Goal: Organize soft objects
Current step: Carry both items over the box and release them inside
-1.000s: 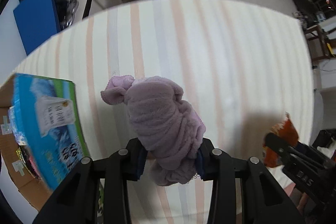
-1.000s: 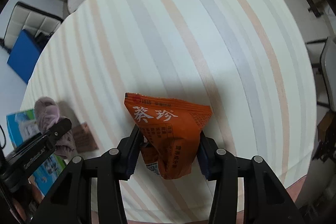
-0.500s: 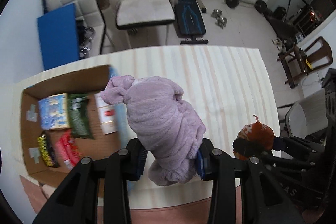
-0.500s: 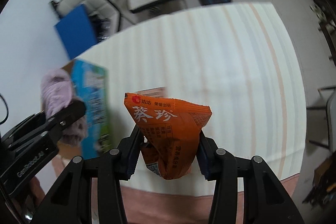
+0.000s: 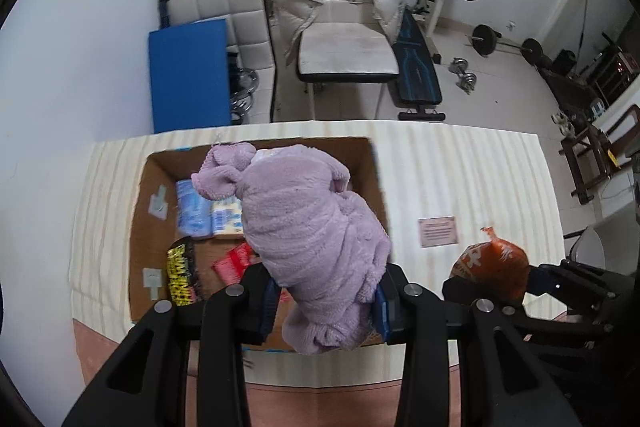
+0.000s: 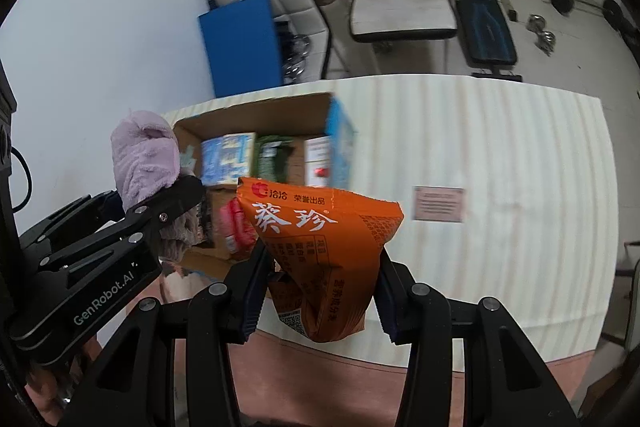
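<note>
My left gripper (image 5: 326,303) is shut on a rolled lilac plush towel (image 5: 308,227) and holds it high above an open cardboard box (image 5: 138,227) that stands on the striped table (image 5: 460,171). The box holds several packets. My right gripper (image 6: 316,299) is shut on an orange snack bag (image 6: 320,251), held above the table's near edge to the right of the box (image 6: 240,117). The towel also shows in the right wrist view (image 6: 144,155), and the orange bag in the left wrist view (image 5: 490,269).
A small pink card (image 5: 438,232) lies on the table right of the box. Beyond the table stand a blue panel (image 5: 188,75), a white chair with a padded jacket (image 5: 344,27), a weight bench (image 5: 416,67) and barbells.
Both grippers have risen well above the table and swung toward the box. The left one now holds the towel over the open box; the bag has come up beside it.
</note>
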Tool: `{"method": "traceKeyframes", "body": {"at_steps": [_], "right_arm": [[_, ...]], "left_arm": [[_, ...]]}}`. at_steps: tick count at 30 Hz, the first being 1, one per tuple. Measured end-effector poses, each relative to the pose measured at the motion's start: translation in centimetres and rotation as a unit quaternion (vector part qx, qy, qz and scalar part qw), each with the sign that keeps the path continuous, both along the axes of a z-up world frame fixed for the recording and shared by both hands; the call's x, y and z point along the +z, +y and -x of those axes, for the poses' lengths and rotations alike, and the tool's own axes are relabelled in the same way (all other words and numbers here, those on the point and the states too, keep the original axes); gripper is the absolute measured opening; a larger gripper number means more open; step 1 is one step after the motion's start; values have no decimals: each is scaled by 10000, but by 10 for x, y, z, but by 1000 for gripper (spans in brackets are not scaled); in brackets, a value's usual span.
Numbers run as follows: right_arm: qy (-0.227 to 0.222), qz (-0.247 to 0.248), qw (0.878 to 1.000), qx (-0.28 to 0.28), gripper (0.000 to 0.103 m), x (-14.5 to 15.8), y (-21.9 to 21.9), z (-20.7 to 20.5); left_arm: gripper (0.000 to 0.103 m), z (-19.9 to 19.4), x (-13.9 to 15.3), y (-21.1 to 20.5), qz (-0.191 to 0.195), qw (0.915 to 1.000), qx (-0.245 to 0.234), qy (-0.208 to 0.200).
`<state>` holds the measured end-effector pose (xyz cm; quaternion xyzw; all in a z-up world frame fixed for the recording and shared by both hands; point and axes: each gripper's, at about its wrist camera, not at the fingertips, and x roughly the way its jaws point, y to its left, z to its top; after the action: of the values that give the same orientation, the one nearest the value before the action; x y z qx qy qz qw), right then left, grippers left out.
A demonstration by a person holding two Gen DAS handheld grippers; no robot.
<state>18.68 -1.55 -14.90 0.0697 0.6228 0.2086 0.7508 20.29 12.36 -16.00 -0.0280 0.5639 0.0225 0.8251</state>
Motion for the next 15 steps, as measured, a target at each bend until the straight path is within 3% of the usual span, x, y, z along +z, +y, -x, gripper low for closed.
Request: {"method": "traceKeyframes", "body": {"at_steps": [4, 6, 11, 15], "right_arm": [[93, 73, 9999, 127, 49, -18, 37, 5], [204, 182, 9995, 172, 49, -36, 55, 6], [493, 615, 9966, 219, 49, -90, 85, 2], [710, 838, 9937, 227, 49, -122, 99, -1]], "left_arm": [[35, -2, -22, 26, 219, 9994, 88, 249], [35, -7, -46, 42, 457, 9972, 126, 573], [35, -23, -124, 74, 1054, 9814, 347, 1565], [35, -26, -148, 82, 1103, 9768, 335, 1804]]}}
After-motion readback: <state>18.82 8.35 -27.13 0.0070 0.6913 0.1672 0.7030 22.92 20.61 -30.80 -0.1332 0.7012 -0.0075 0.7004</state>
